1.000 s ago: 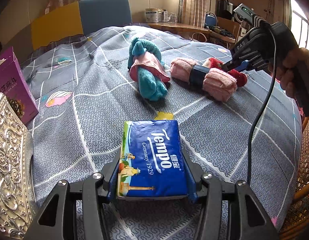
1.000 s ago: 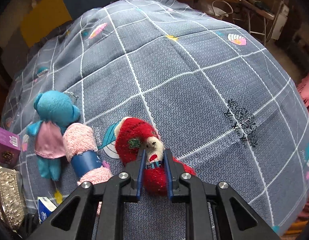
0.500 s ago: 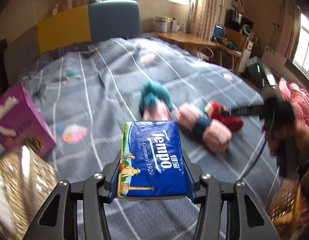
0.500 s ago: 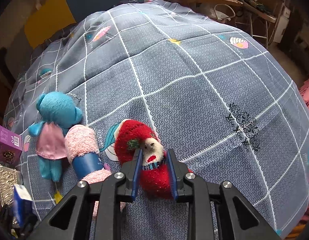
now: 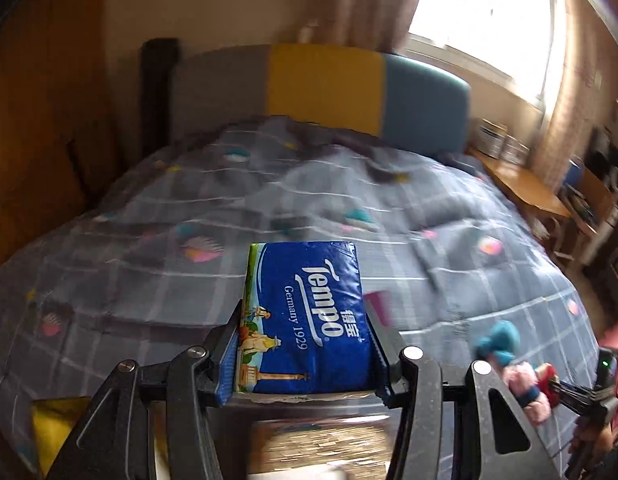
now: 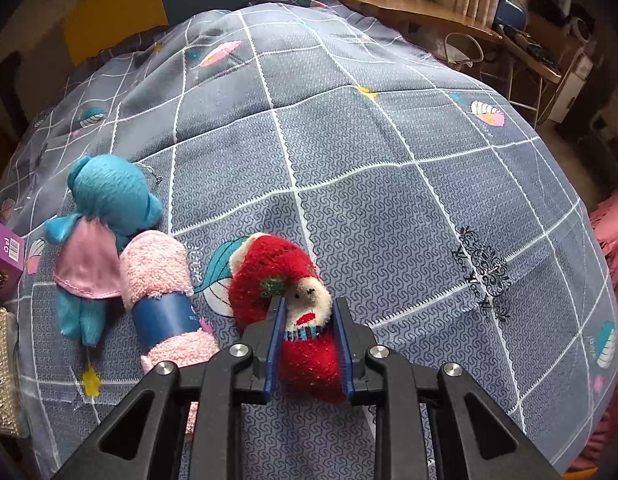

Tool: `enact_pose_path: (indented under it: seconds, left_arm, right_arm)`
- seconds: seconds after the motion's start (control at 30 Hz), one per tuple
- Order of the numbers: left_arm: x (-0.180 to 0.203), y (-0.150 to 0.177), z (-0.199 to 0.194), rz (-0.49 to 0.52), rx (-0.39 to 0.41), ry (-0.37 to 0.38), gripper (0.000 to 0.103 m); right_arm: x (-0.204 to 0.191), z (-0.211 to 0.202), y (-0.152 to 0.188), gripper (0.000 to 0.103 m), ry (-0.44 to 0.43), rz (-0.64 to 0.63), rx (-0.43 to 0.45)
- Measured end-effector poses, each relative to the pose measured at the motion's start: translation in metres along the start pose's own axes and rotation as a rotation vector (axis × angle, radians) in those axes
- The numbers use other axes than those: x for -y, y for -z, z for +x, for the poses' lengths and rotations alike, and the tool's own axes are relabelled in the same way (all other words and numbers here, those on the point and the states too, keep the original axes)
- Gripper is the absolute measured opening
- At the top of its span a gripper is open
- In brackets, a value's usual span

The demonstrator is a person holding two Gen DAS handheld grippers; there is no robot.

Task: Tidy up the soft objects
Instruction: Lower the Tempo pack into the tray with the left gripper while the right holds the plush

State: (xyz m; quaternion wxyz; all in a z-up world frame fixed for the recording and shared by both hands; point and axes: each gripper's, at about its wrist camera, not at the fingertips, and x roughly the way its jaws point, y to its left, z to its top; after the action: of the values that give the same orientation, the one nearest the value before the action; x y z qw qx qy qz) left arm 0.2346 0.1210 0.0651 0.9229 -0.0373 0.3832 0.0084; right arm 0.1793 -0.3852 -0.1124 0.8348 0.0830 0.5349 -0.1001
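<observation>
The tissue pack (image 5: 303, 320), blue with "Tempo Germany 1929" printed on it, sits at the centre of the left wrist view, clamped between the two fingers of the left gripper (image 5: 303, 354), which press on its long sides and hold it up above the bed (image 5: 149, 248). The grey checked bedspread fills the middle of that view, blurred, with a grey, yellow and blue headboard (image 5: 325, 88) at the top and a bright window (image 5: 485, 16) in the upper right. Below the pack, at the bottom edge, a gold patterned box (image 5: 321, 448) shows, also blurred. In the right wrist view the red soft toy (image 6: 285, 300) lies on the bedspread at lower centre, its white face and striped collar between the fingers of the right gripper (image 6: 309, 344); the fingers stand narrow on either side of the toy's lower body, and whether they squeeze it or only bracket it cannot be told. Just left of the red toy lies a rolled pink towel (image 6: 161, 300) with a blue paper band around its middle, and touching that on the left is a blue teddy bear (image 6: 105, 216) in a pink dress, lying with its head toward the top of the frame. A purple box (image 6: 5, 256) peeks in at the left edge. A wooden desk (image 6: 421, 12) stands in the upper right.
</observation>
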Motion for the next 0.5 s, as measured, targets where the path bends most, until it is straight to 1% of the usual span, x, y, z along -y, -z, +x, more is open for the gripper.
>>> enact_pose_path:
  seconds: [0.1,0.2,0.27,0.37,0.5]
  left_arm:
    - [-0.063,0.021,-0.007,-0.077,-0.014,-0.076,0.052]
    - [-0.110,0.056,-0.020,-0.135,-0.026,-0.116,0.052]
    - [-0.132,0.083,-0.029,-0.163,-0.033,-0.133,0.052]
    - [-0.157,0.124,-0.043,-0.207,-0.052,-0.138,0.052]
    - [-0.179,0.170,-0.062,-0.252,-0.073,-0.147,0.052]
  right_arm:
    - [-0.002,-0.001,0.001,0.024,0.002,-0.005,0.000]
    - [-0.003,-0.001,0.002,0.024,0.002,-0.008,-0.001]
    - [-0.004,0.000,0.002,0.024,0.005,-0.013,-0.001]
    - [-0.008,0.000,0.004,0.024,0.020,-0.038,0.001]
    - [-0.012,0.000,0.005,0.024,0.041,-0.065,0.004]
